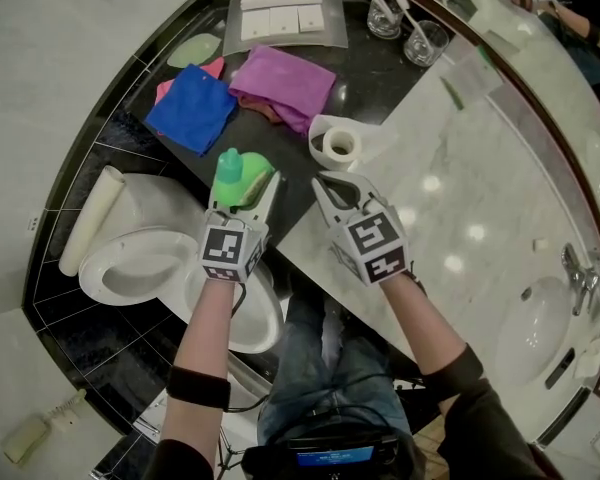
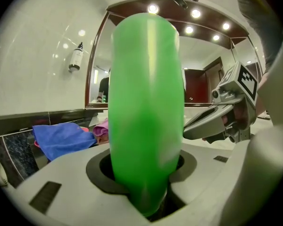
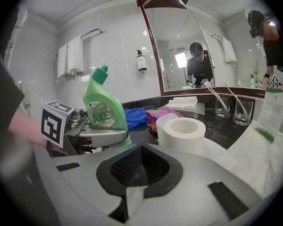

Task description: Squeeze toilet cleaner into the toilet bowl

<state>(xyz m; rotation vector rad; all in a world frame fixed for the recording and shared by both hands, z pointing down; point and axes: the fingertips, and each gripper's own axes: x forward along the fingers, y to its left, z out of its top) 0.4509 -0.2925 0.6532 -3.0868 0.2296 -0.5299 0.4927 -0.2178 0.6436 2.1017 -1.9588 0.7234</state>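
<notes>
Mostly black counter (image 1: 370,68) (marble (image 1: 460,188) alongside), toilet (image 1: 115,268) near; left gripper (image 1: 248,192) clamps cleaner bottle (image 1: 238,173), right gripper (image 1: 332,186) closed.

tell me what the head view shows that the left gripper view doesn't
Only the head view: the white toilet bowl, the white toilet paper roll and two clear drinking glasses. Only the left gripper view: the wall-mounted dispenser bottle. Both: the green plastic cleaner bottle between the jaws of the left gripper, the blue cloth and the shut right gripper.

Blue cloth (image 1: 192,108), purple cloth (image 1: 283,83) and paper roll (image 1: 337,145) on dark counter (image 1: 375,78)
</notes>
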